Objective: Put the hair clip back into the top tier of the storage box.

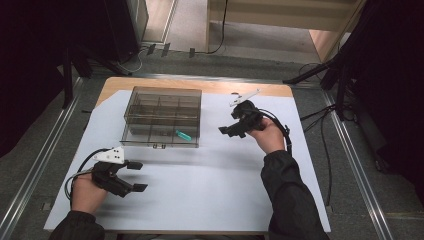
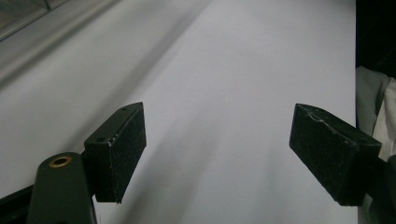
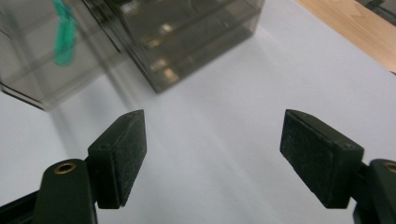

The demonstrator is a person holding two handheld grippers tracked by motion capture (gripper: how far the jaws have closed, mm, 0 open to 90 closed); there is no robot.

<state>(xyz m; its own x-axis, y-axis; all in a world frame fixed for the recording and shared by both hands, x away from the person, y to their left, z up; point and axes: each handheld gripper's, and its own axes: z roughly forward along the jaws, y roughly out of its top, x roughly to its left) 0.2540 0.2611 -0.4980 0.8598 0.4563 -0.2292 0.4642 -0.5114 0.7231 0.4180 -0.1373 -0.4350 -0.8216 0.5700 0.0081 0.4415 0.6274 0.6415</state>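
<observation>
White sheeting (image 1: 210,175) covers the table, bearing a clear compartment box (image 1: 162,117). Its green item (image 1: 183,135) is blurred, unidentifiable. Left gripper (image 1: 138,176) and right gripper (image 1: 226,126) gape wide, empty.

We can't make out what the small green item (image 1: 182,135) in the clear compartment box (image 1: 162,118) is; too small in the high view, and smeared by motion blur in the right gripper view (image 3: 64,33). The box there is cut off by the top and left edges (image 3: 187,42). In the left gripper view a pale grey fabric (image 2: 373,109) is cut by the right edge, unidentifiable. Both forearms leave the high view at the bottom edge.
</observation>
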